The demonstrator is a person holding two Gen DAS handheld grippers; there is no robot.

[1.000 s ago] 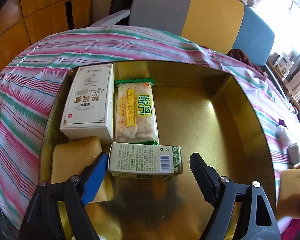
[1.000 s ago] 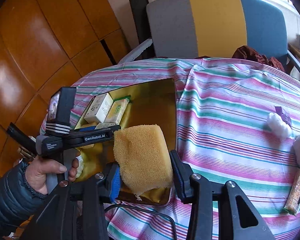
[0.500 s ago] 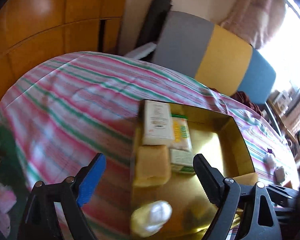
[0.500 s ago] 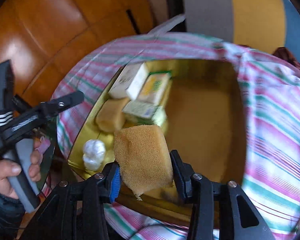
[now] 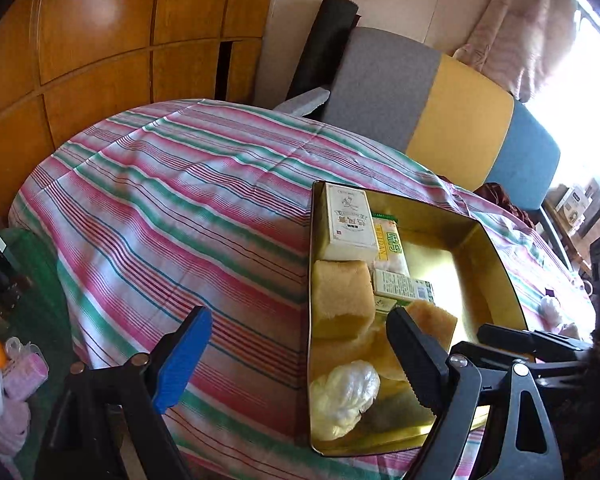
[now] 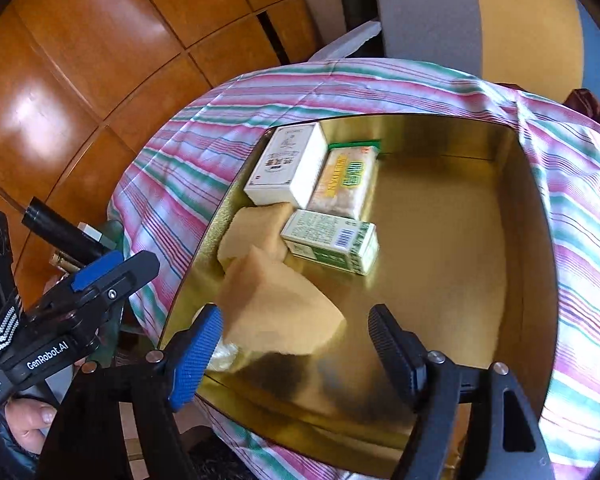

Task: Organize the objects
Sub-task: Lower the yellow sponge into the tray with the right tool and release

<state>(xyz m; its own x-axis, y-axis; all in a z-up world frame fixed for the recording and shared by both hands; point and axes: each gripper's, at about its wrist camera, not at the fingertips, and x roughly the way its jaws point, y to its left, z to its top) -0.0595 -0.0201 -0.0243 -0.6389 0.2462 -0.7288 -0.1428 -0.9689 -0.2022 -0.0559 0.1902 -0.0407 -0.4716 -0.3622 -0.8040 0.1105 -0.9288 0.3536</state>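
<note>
1. The right tool (image 6: 294, 350) hangs over the shiny gold metal tray (image 6: 532, 280), jaws spread; the yellow rectangular sponge (image 6: 276, 312) lies loose between them, against the blue finger only.
2. The left tool (image 5: 296, 360) is wide open and empty, beside the tray above the striped pink-and-green cloth (image 5: 172, 216) on the desk.
3. A second yellow sponge (image 6: 252, 230), a white carton (image 6: 286, 166) and a green-printed box (image 6: 332, 242) sit in the tray.

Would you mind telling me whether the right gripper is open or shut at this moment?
Open. The right gripper has its jaws spread wide; the sponge over the gold tray touches only the blue pad, with a clear gap to the black one.
</note>
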